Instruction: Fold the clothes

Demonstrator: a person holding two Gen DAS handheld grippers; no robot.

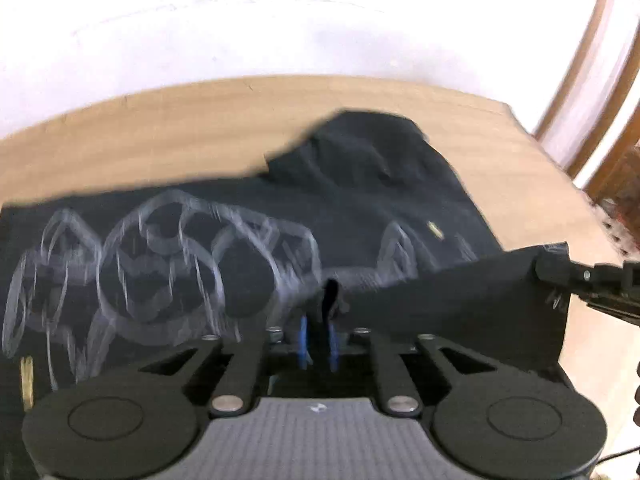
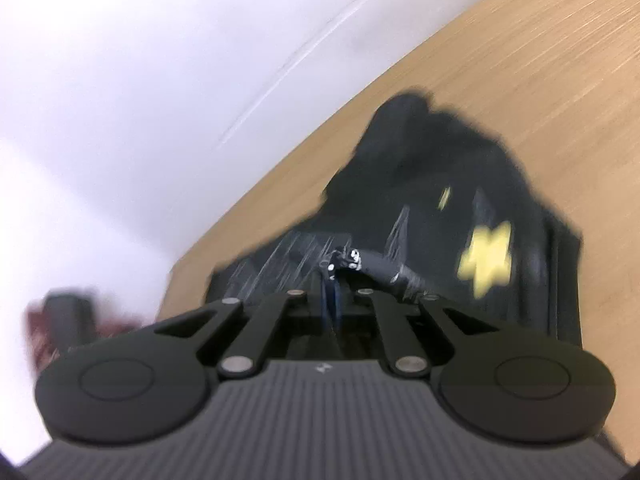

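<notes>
Across the pale wooden table (image 1: 168, 132) lies a black T-shirt (image 1: 360, 184), spread over most of the near half of the tabletop, its front printed with large looping white outlines (image 1: 160, 272) that the blur smears into streaks. A small yellow mark (image 1: 435, 230) sits on the cloth toward the right, and from the other side a bigger yellow splash-shaped print (image 2: 486, 258) shows on the same garment. At the near edge the left gripper (image 1: 318, 344) has its blue-padded fingers (image 1: 303, 340) drawn close together with a pinch of black hem standing up between them, so it is clamped on the T-shirt. From that pinch a taut band of fabric runs to the right, lifted off the table, up to the right gripper (image 1: 560, 272), whose black fingertips come in from the right edge and meet the corner of the cloth. Seen from its own camera, the right gripper (image 2: 332, 300) has its blue pads nearly touching, and dark cloth seems to be caught between them, though the blur makes the contact hard to read. The far part of the shirt lies rumpled in a low heap toward the back of the table. Behind the table stands a plain white wall (image 1: 240, 32), and a brown wooden frame (image 1: 580, 64) rises at the far right. No container shows anywhere.
</notes>
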